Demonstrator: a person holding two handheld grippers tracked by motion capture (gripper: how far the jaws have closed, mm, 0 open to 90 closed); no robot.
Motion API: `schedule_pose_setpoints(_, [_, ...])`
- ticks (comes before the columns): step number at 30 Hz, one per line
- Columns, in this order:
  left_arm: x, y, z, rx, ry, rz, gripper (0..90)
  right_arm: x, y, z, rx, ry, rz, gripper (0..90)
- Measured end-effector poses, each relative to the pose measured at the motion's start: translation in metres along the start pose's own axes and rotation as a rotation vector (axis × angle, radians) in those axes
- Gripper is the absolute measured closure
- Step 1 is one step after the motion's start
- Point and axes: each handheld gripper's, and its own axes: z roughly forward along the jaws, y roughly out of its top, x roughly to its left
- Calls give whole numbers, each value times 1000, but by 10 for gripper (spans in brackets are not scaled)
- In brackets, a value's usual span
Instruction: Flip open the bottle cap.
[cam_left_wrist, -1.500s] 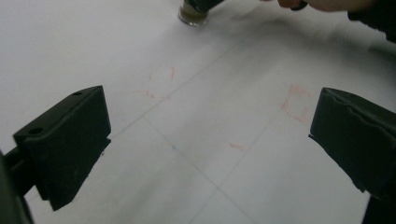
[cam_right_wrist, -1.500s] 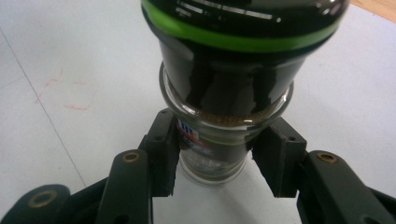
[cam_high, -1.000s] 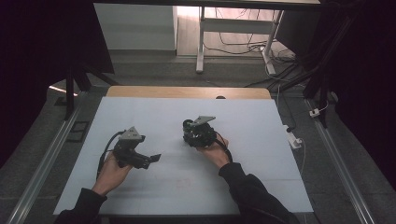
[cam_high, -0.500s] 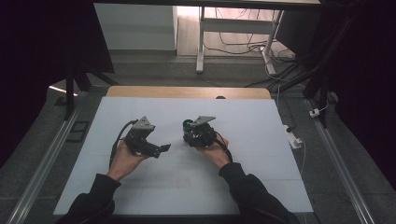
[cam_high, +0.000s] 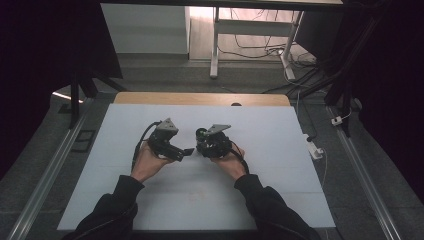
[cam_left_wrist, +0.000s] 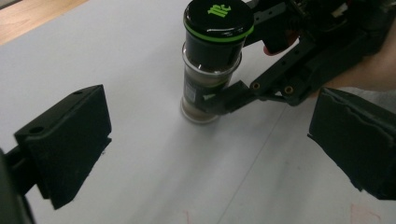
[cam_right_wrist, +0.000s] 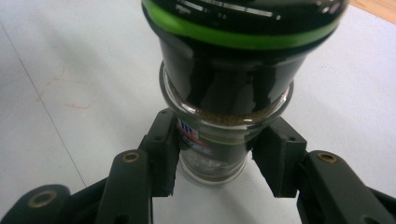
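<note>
Tool jaws of the right tool (cam_right_wrist: 219, 163) clamp the glass body of the clear spice jar with black, green-ringed cap (cam_left_wrist: 211, 60) upright on the white table (cam_high: 280, 150), so the wide-open left tool (cam_left_wrist: 210, 154) should close squarely on the cap, without tipping it.

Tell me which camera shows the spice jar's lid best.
The left gripper view: the lid shows whole, black with a green ring and logo on top. The right gripper view shows its side close up, cropped at the top. In the high view it is a small dark round.
</note>
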Motion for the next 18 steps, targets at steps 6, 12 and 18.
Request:
schedule_pose_setpoints(6, [0, 8, 12, 7, 13, 38, 107, 0, 0, 0, 0, 1, 0, 524])
schedule_pose_setpoints(12, [-1, 10, 13, 14, 21, 54, 432, 0, 0, 0, 0, 0, -2, 524])
schedule_pose_setpoints(18, [-7, 9, 14, 35, -7, 72, 849, 0, 0, 0, 1, 0, 0, 524])
